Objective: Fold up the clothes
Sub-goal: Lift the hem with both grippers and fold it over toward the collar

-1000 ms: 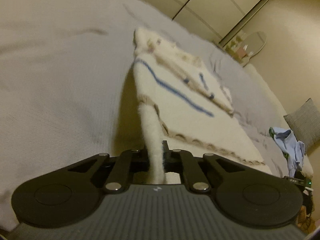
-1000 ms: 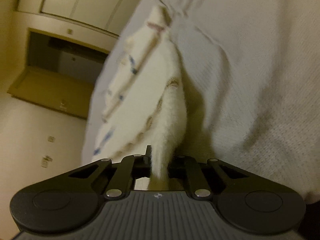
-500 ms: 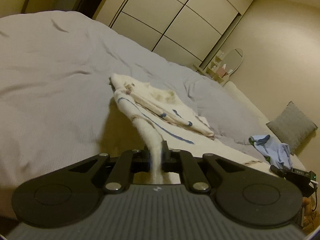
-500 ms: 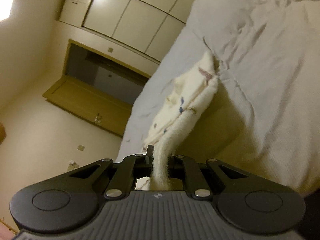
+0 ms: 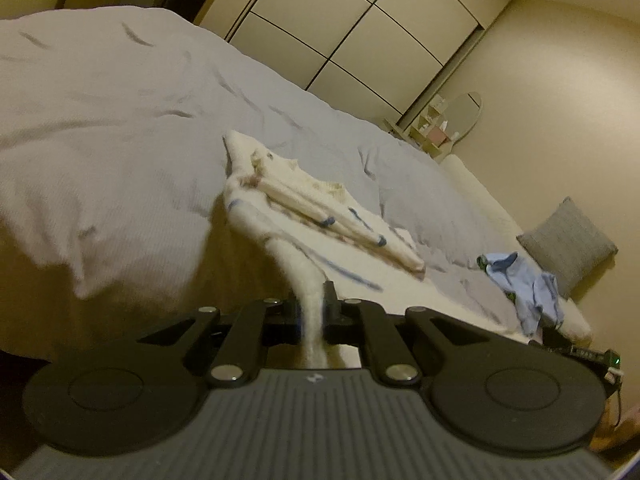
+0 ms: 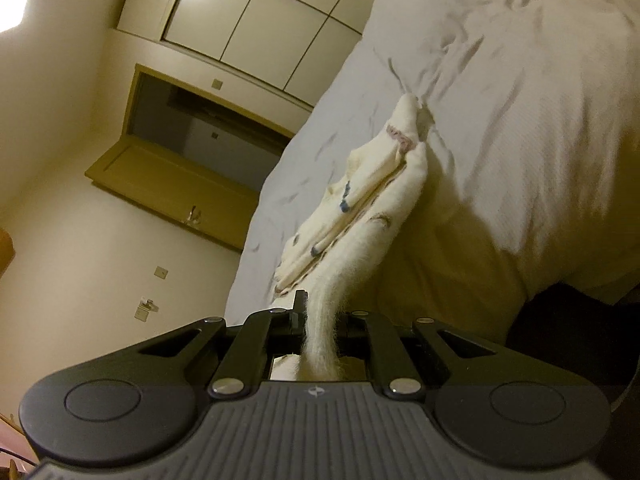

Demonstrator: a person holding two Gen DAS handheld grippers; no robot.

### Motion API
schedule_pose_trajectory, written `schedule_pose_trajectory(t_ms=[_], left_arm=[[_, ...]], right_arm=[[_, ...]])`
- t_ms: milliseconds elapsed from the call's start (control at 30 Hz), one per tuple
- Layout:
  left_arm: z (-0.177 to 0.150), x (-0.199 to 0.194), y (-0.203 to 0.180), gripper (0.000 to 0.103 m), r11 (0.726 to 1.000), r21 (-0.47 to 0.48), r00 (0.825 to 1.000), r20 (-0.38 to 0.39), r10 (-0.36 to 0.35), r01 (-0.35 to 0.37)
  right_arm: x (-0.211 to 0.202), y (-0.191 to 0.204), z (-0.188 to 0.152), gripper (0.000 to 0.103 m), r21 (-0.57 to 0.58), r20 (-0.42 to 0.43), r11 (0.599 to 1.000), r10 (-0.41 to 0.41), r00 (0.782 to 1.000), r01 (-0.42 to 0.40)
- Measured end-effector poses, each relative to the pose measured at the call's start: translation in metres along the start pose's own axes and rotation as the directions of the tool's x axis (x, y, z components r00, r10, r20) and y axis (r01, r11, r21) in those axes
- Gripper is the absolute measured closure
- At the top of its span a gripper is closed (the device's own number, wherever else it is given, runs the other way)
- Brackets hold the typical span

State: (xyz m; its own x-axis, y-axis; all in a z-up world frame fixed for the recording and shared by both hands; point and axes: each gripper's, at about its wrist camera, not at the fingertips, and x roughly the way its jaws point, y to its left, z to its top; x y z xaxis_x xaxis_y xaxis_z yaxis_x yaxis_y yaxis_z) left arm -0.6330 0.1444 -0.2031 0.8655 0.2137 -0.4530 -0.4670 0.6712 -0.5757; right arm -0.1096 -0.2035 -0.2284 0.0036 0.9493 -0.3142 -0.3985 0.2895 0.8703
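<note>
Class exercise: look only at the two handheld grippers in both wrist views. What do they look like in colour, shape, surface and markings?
The left gripper and right gripper look alike: matte black, with two round discs at the sides, angled linkage arms joined by silver round pins, and thin black fingers. Each has a grey ribbed body with a small white logo at its centre. No sleeves or hands show.

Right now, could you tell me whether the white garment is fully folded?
Partly folded: sleeves lie across the white garment, both grippers pinch its near edge.

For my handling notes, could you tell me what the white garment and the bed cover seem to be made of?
The white garment looks like fuzzy knit, perhaps wool or fleece: loose fibres stand out at its pinched edge. The bed cover looks like matte woven cotton with a fine ribbed texture, softly creased.
</note>
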Motion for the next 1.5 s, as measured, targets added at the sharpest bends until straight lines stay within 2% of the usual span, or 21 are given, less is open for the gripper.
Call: schedule_pose_trajectory(t_ms=[133,233,400,467,500,533,567,600,667,733,933,967,1133,1333,1400,1433,1467,1500], left_arm=[[0.031,0.024,0.008,0.097,0.999,-0.038,1.000,-0.027,-0.007,0.006],[0.069,0.066,0.010,0.097,0.999,-0.041,0.998,-0.055,-0.002,0.000],[0.140,0.152,0.022,0.092,0.997,-0.078,0.996,-0.087,0.010,-0.017],[0.164,0.193,0.036,0.090,0.992,-0.113,0.993,-0.107,0.039,-0.052],[0.175,0.214,0.044,0.089,0.989,-0.132,0.991,-0.121,0.051,-0.067],[0.177,0.217,0.047,0.089,0.989,-0.123,0.991,-0.122,0.061,-0.076],[0.178,0.220,0.050,0.087,0.990,-0.114,0.990,-0.121,0.071,-0.085],[0.180,0.222,0.053,0.084,0.990,-0.105,0.989,-0.121,0.081,-0.094],[0.183,0.228,0.059,0.070,0.990,-0.086,0.988,-0.120,0.101,-0.112],[0.186,0.233,0.065,0.068,0.989,-0.067,0.986,-0.118,0.122,-0.130],[0.194,0.248,0.082,0.068,0.983,-0.010,0.977,-0.111,0.181,-0.184],[0.195,0.253,0.077,0.068,0.985,0.029,0.978,-0.118,0.172,-0.170],[0.193,0.277,0.061,0.063,0.972,0.180,0.971,-0.159,0.179,-0.150],[0.186,0.299,0.058,0.063,0.956,0.257,0.956,-0.215,0.200,-0.142],[0.181,0.307,0.057,0.066,0.948,0.281,0.948,-0.231,0.218,-0.149],[0.178,0.312,0.056,0.070,0.943,0.295,0.943,-0.239,0.230,-0.155],[0.176,0.315,0.055,0.080,0.940,0.302,0.941,-0.242,0.238,-0.160],[0.173,0.314,0.052,0.086,0.935,0.315,0.942,-0.231,0.242,-0.163]], right_arm=[[0.015,0.003,0.026,0.093,-0.013,-0.003,1.000,0.015,1.000,-0.015],[0.040,0.009,0.058,0.093,-0.040,-0.018,0.999,0.015,1.000,-0.016],[0.110,0.017,0.126,0.093,-0.085,-0.014,0.996,-0.018,1.000,0.017],[0.153,0.005,0.160,0.089,-0.044,-0.005,0.998,-0.052,0.999,0.052],[0.173,-0.006,0.175,0.078,-0.005,-0.003,0.998,-0.069,0.998,0.069],[0.188,-0.016,0.186,0.063,0.037,0.004,0.995,-0.094,0.996,0.094],[0.199,-0.024,0.194,0.056,0.066,0.013,0.990,-0.125,0.992,0.124],[0.209,-0.033,0.202,0.052,0.095,0.022,0.984,-0.156,0.988,0.153],[0.218,-0.042,0.211,0.052,0.092,0.026,0.977,-0.196,0.980,0.193],[0.218,-0.047,0.214,0.048,0.058,0.021,0.973,-0.223,0.975,0.222],[0.224,-0.051,0.219,0.048,-0.149,-0.043,0.958,-0.253,0.967,0.244],[0.227,-0.049,0.220,0.048,-0.179,-0.058,0.955,-0.251,0.966,0.237],[0.250,-0.042,0.222,0.051,-0.264,-0.124,0.946,-0.228,0.966,0.190],[0.279,-0.041,0.222,0.053,-0.344,-0.177,0.916,-0.281,0.943,0.208],[0.288,-0.042,0.220,0.055,-0.374,-0.189,0.902,-0.301,0.935,0.215],[0.292,-0.042,0.219,0.060,-0.383,-0.195,0.896,-0.314,0.929,0.222],[0.296,-0.042,0.218,0.065,-0.392,-0.201,0.892,-0.323,0.925,0.226],[0.297,-0.041,0.216,0.077,-0.398,-0.207,0.889,-0.327,0.922,0.226]])
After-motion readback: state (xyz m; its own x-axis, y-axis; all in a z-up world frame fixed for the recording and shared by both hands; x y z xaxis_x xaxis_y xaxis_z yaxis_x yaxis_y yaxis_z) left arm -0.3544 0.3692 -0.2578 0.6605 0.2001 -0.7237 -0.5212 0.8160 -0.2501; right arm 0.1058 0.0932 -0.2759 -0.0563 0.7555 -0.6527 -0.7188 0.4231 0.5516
